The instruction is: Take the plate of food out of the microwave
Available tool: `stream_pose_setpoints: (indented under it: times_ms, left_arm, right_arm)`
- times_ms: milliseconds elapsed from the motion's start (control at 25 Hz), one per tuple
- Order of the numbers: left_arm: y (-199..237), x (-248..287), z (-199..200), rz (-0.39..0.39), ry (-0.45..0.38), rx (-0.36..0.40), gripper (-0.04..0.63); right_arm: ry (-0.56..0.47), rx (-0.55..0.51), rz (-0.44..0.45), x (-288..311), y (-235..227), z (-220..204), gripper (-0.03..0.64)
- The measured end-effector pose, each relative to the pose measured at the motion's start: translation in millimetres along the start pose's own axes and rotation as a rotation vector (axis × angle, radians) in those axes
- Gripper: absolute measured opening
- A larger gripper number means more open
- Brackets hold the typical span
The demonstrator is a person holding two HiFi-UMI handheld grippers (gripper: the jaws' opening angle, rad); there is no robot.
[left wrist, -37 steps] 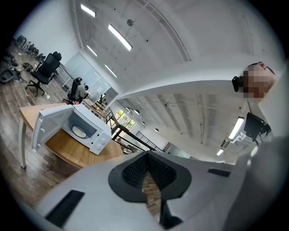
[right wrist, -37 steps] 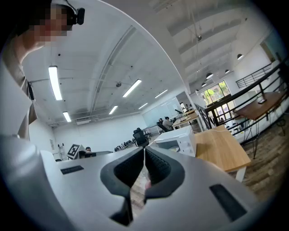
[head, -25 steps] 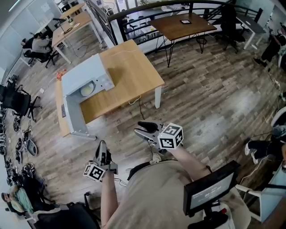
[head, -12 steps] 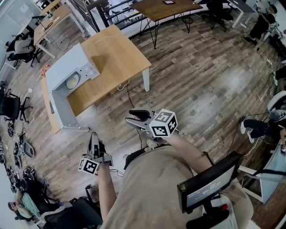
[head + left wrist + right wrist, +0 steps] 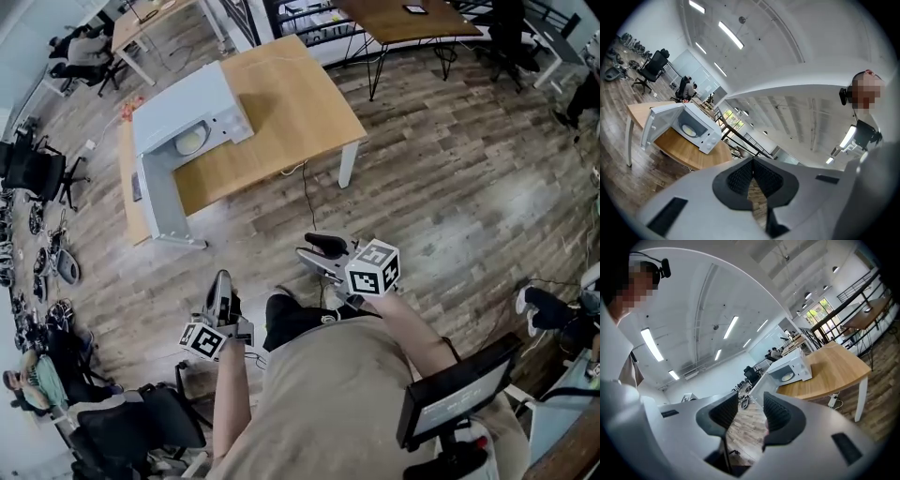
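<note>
**A:** Where is the food right now?

**B:** The pale round plate of food (image 5: 190,141) sits inside the white box-shaped microwave (image 5: 183,112), on the near corner of the light wooden table with white legs (image 5: 281,103). The microwave's grey door (image 5: 159,202) hangs wide open towards the person, so the cavity is exposed and nothing blocks a reach straight in.

**A:** And the grippers?

**B:** Both are well apart from the table, held low in front of the person's body over the grey-brown plank floor (image 5: 441,187). They point roughly level towards the microwave, which I judge to be an approach posture, not a working one.

**A:** Is either one holding anything?

**B:** No. The left gripper (image 5: 752,158) has its ribbed black pads meeting at the tips, with only floor showing behind them. The right gripper (image 5: 750,399) has its jaws partly apart, with a clear gap and nothing in it.

**A:** So the task has barely begun?

**B:** That is my reading. The plate is untouched. The person has to close the distance first, and the left jaws would need to part before they could take the plate's rim.
</note>
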State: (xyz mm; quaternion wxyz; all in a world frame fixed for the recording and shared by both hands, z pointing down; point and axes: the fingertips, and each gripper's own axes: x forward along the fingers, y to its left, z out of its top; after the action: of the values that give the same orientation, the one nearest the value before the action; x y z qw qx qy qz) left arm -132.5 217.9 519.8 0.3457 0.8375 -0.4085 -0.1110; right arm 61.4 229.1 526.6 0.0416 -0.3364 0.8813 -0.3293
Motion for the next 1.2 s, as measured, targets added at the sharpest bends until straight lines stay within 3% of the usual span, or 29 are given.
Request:
stream_pose_setpoints:
  times_ms: [200,480,760,920,1200]
  left_arm:
    - [35,2,13,0.021,0.005,-0.029,0.003]
    - [86,27,57,-0.018,-0.012,-0.048,0.003]
    - [123,49,120,-0.055,-0.015,0.010,0.003]
    - [147,53,140,-0.062,-0.016,-0.004,0.003]
    - [182,59,155,-0.078,0.021,-0.006,0.003]
  right_arm:
    - [0.035,0.030,-0.010,38,-10,-7,0.158]
    - [0.014,0.032,-0.035,111,-18,17,0.158]
    - [-0.026,0.009,-0.037,188,-14,61,0.158]
    - [-0.050,-0.003,-0.044,218,-13,80,0.158]
    - [-0.076,0.054,-0.110,242,-36,72,0.158]
